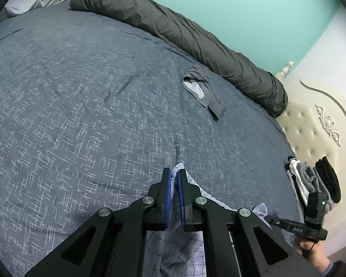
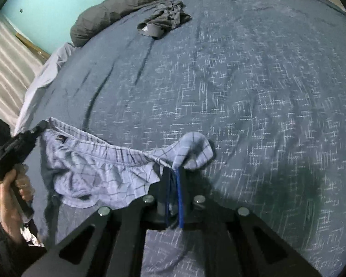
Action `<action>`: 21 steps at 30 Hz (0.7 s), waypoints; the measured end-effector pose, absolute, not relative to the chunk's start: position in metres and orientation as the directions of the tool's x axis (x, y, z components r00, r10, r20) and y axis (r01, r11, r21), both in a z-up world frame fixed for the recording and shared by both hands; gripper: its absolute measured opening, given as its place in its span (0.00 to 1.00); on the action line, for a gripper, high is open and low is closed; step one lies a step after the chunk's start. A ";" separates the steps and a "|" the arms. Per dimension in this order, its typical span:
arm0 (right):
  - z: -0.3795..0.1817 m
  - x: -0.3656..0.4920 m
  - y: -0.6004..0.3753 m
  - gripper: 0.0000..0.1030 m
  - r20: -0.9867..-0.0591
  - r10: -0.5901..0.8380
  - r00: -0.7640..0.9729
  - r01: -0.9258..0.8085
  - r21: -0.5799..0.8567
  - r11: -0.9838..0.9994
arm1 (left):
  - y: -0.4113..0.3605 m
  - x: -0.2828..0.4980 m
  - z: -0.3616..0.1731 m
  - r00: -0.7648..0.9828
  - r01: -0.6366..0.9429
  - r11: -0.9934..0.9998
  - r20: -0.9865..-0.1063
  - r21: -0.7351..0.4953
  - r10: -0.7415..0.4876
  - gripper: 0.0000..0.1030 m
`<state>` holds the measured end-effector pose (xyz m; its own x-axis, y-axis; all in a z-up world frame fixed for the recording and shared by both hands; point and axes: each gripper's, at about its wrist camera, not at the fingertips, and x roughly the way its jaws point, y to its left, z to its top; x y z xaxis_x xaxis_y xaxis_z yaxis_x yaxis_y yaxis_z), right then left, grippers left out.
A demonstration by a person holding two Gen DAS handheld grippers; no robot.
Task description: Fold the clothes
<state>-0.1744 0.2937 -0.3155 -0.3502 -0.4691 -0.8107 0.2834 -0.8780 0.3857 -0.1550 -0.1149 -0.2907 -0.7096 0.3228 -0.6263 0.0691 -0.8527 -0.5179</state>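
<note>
bed: big bed with a blue-grey woven cover [image 2: 253,92], stretching out ahead of both hand-held grippers
bolster: long dark grey rolled duvet [image 1: 196,39], far ahead along the wall
shorts: light blue checked boxer shorts [image 2: 92,173], hanging by the waistband between the two
left hand-held gripper [image 1: 174,173]: pinching one waistband corner
right hand-held gripper [image 2: 174,173]: pinching the other corner
tip: I'd keep the waistband taut and level, then lay it flat before folding
views: only the right one shows the whole shorts; only the left one shows the folded pile [image 1: 316,180] off to the right
</note>
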 end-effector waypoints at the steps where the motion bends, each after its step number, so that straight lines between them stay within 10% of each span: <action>1: -0.308 -0.172 0.297 0.04 -0.802 -0.476 -0.360 0.290 0.389 -0.874 | -0.116 -0.155 -0.290 -0.711 0.066 -0.850 -0.623 -0.522 0.327 0.06; 16: -0.290 -0.172 0.319 0.03 -0.818 -0.462 -0.344 0.266 0.387 -0.883 | -0.117 -0.149 -0.283 -0.730 0.056 -0.832 -0.592 -0.551 0.343 0.06; 21: -0.308 -0.173 0.299 0.22 -0.839 -0.447 -0.311 0.271 0.372 -0.888 | -0.119 -0.149 -0.285 -0.728 0.058 -0.833 -0.594 -0.551 0.342 0.06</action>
